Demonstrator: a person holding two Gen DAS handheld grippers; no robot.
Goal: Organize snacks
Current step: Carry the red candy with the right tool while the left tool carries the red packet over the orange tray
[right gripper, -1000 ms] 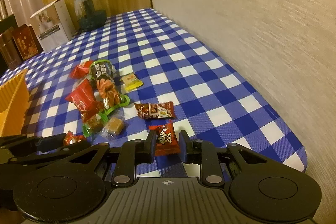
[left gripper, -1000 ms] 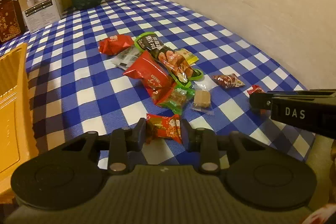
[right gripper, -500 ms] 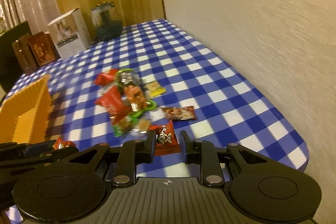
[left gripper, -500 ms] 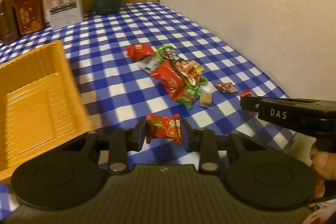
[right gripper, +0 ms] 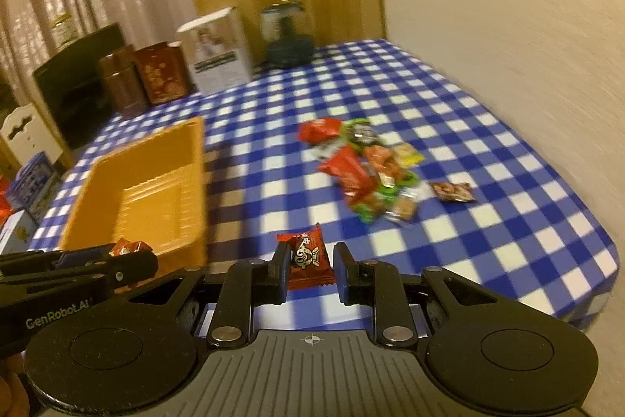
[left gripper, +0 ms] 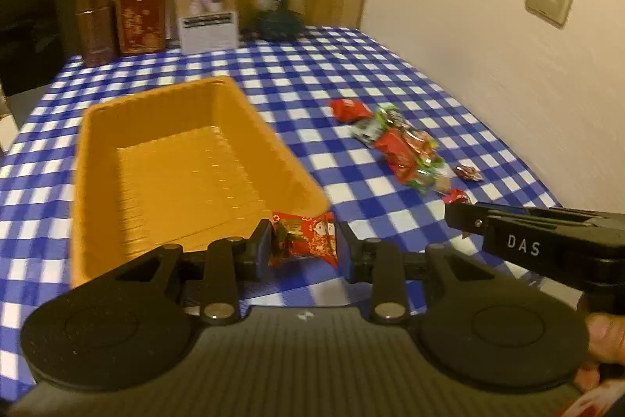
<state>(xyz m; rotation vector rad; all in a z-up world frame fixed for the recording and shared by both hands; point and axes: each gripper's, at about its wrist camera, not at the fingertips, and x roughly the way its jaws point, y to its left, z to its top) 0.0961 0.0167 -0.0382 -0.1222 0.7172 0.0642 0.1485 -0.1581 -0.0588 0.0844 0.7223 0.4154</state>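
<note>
My left gripper (left gripper: 304, 245) is shut on a red candy packet with cartoon figures (left gripper: 306, 239), held in the air at the near right corner of the orange tray (left gripper: 97, 159). My right gripper (right gripper: 310, 266) is shut on a small red packet with a round face print (right gripper: 308, 258), above the checked tablecloth to the right of the orange tray (right gripper: 195, 182). Each gripper shows in the other's view: the right one (left gripper: 455, 210) holding its packet, the left one (right gripper: 150, 258) over the tray's near edge. A pile of loose snacks (left gripper: 402, 147) (right gripper: 363, 170) lies on the cloth near the wall.
Two brown-red tins (left gripper: 121, 20), a white box (left gripper: 207, 10) and a dark glass jar (left gripper: 281, 6) stand at the table's far end. A single small packet (right gripper: 453, 191) lies right of the pile. The wall runs along the right; the table's edge (right gripper: 586, 315) is near right.
Both grippers have risen and swung left with their packets. The orange tray has come from the frame's left edge into the middle; the snack pile now lies farther off to the right.
</note>
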